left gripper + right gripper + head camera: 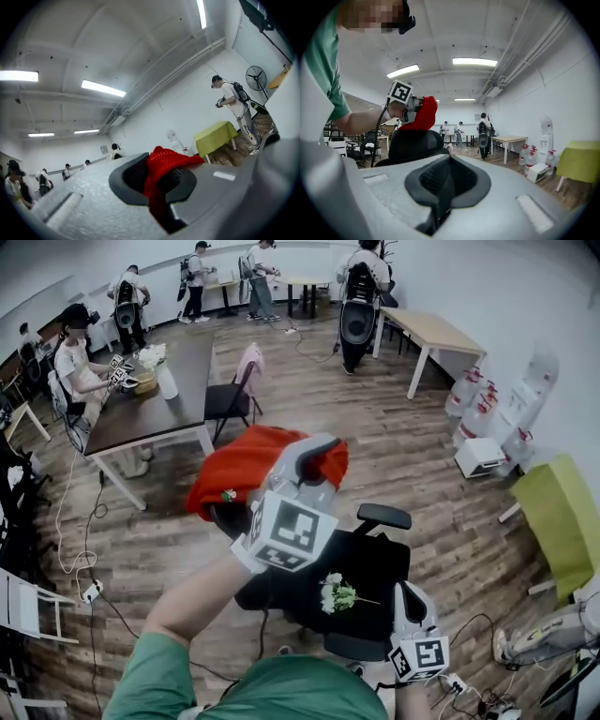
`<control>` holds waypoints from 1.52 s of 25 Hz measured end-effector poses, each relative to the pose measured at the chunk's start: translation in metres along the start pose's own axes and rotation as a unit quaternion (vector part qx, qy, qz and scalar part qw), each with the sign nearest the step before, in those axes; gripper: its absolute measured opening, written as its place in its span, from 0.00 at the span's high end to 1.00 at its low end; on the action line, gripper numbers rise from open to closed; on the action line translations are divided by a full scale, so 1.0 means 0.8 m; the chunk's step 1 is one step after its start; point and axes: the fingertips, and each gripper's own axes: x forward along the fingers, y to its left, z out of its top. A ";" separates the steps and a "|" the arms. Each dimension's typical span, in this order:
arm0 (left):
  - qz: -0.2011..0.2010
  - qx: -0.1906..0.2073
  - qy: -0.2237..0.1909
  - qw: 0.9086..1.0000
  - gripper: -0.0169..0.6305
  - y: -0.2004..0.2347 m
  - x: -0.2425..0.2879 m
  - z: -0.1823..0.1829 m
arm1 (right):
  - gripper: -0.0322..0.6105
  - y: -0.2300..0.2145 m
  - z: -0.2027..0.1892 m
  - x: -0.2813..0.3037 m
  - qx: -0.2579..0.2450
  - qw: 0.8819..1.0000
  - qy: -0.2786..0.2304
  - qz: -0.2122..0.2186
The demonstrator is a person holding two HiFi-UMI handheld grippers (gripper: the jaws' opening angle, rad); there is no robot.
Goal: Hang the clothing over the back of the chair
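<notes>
Over the back of the black office chair (375,563) is where the red clothing (239,470) is right now, bunched and draped on the top edge with one end lifted. The left gripper (317,457) has its fingers pressed together on a fold of that red fabric. The right gripper (443,185) sits low by the chair's near armrest, fingers closed on nothing. A little flower sprig (337,594) lies on the seat. Room-wise, open wood floor (309,399) runs beyond the chair. A dark tabletop (159,409) sits off to the left with another chair (230,399) tucked beside it. To the right there's a yellow-green cover (562,512) and water jugs (478,404) along the wall, and cables (84,549) trail on the left side. As for writing, I only see the black-and-white square markers on the gripper cubes, and the red jug labels are too small to read.
</notes>
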 end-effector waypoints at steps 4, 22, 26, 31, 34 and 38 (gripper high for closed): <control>0.020 0.024 0.038 0.999 0.94 -0.031 -0.005 -0.037 | 0.95 -0.028 -0.011 -0.004 0.017 1.000 0.012 0.003; 0.202 0.117 0.300 0.925 0.59 -0.092 -0.145 -0.189 | 0.95 -0.036 -0.018 -0.011 0.026 0.988 0.003 0.153; 0.200 0.035 0.290 0.935 0.59 -0.115 -0.169 -0.192 | 0.95 -0.049 -0.021 -0.019 0.030 0.988 0.004 0.153; 0.195 -0.057 0.244 0.948 0.61 -0.149 -0.196 -0.174 | 0.95 -0.049 -0.022 -0.024 0.036 0.987 0.002 0.156; 0.176 -0.093 0.218 0.955 0.68 -0.172 -0.206 -0.163 | 0.95 -0.044 -0.016 -0.025 0.035 0.986 -0.002 0.161; 0.127 -0.120 0.161 0.971 0.94 -0.200 -0.209 -0.125 | 0.95 -0.033 -0.005 -0.026 0.032 0.985 -0.007 0.170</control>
